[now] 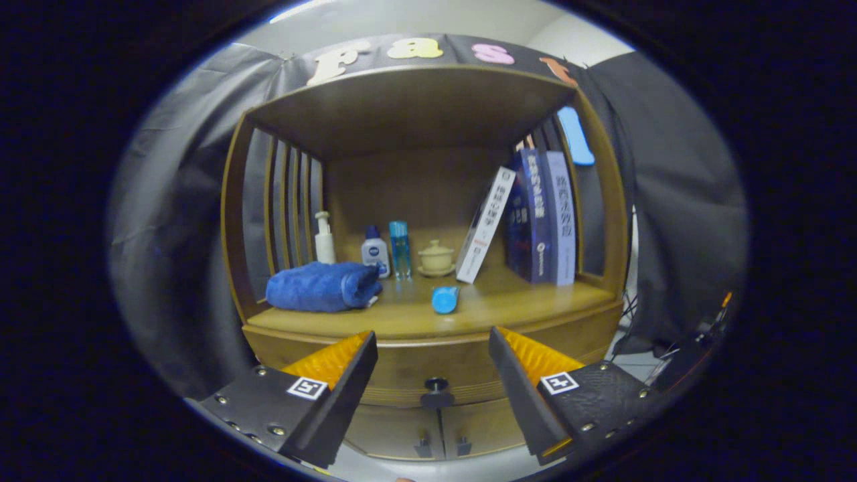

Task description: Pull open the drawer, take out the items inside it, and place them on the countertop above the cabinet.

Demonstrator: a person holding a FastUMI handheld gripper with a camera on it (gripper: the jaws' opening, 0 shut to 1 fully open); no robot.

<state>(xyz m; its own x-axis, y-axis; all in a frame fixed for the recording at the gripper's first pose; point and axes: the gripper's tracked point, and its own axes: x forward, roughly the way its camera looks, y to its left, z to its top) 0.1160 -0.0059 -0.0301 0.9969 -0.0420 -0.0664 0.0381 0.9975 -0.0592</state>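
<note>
A wooden cabinet stands ahead, its countertop (509, 309) under an open shelf bay. Below the countertop sits the drawer front (435, 365), pushed in flush, with a dark round knob (436, 385) at its middle. My gripper (432, 348) is open, its two fingers spread wide on either side of the knob and a little short of it, holding nothing. The drawer's contents are hidden. On the countertop lie a folded blue towel (323, 286) at the left and a small blue cylinder (444, 298) on its side near the front edge.
At the back of the countertop stand a white pump bottle (325, 239), a white bottle with a blue cap (375, 252), a clear blue bottle (400, 249) and a small lidded ceramic cup (436, 258). Books (539, 214) lean at the right. Two lower doors (438, 428) sit under the drawer.
</note>
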